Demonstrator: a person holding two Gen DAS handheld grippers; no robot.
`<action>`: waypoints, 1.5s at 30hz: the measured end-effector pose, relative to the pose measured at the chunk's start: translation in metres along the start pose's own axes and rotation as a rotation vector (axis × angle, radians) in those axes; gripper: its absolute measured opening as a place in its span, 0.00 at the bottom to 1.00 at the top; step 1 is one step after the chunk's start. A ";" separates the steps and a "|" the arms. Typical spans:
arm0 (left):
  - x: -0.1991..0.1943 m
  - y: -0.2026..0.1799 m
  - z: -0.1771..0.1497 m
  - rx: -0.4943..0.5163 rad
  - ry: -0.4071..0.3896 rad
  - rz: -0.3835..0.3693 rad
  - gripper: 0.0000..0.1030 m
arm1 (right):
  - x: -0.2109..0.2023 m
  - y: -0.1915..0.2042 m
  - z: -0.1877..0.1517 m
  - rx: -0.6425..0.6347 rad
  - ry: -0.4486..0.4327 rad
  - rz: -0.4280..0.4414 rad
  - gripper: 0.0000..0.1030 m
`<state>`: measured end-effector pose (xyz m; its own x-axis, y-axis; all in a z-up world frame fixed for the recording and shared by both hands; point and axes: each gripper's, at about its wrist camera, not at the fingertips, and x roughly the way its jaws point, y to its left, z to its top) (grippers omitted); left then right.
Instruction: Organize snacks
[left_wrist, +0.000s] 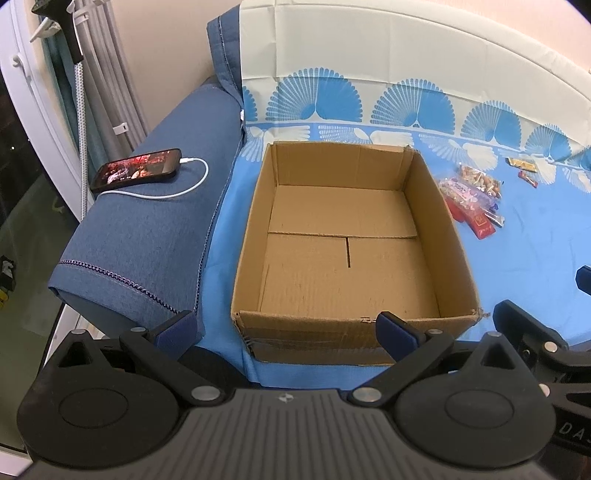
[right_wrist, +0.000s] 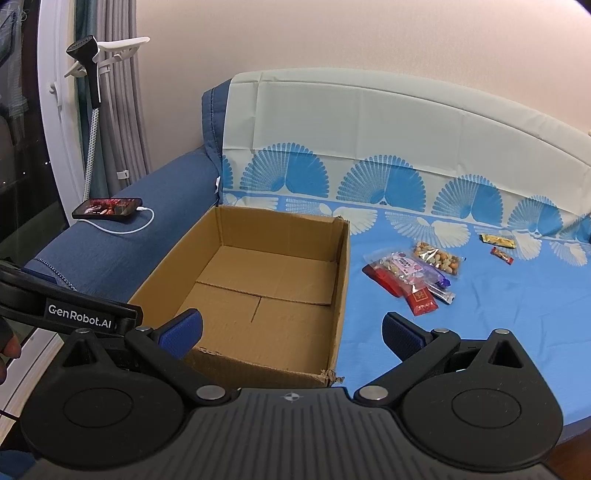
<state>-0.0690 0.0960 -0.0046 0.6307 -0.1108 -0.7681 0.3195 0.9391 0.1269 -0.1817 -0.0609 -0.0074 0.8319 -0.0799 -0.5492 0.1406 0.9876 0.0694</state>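
Note:
An open cardboard box (left_wrist: 347, 177) (right_wrist: 343, 266) sits on the blue cloth, with nothing inside. Right of it lies a pile of snack packets (left_wrist: 471, 199) (right_wrist: 413, 277): a clear bag of nuts (right_wrist: 437, 256), a pink-labelled bag and red packets. Two small wrappers, a yellow one (right_wrist: 496, 240) and a red one (right_wrist: 501, 255), lie farther right. My left gripper (left_wrist: 286, 326) hangs open at the box's near edge, holding nothing. Over the box's near right corner, my right gripper (right_wrist: 293, 330) is open and holds nothing. Part of the right gripper shows at the left wrist view's right edge (left_wrist: 532, 332).
A phone (left_wrist: 138, 173) (right_wrist: 109, 208) with a lit screen and white charging cable rests on the blue sofa arm left of the box. A garment steamer stand (right_wrist: 92, 110) and curtains stand by the window at far left. A patterned cloth covers the seat and backrest (right_wrist: 406, 122).

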 end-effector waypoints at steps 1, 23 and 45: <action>0.000 0.000 0.000 0.001 0.002 0.001 1.00 | 0.000 -0.001 0.000 0.006 -0.002 0.005 1.00; 0.023 -0.034 0.014 0.071 0.098 0.015 1.00 | 0.021 -0.046 -0.007 0.131 0.027 -0.018 1.00; 0.122 -0.236 0.172 0.119 0.139 -0.235 1.00 | 0.062 -0.290 -0.013 0.475 0.044 -0.374 1.00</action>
<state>0.0547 -0.1948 -0.0205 0.4297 -0.2672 -0.8625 0.5313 0.8472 0.0023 -0.1775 -0.3507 -0.0723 0.6584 -0.3942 -0.6412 0.6519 0.7244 0.2241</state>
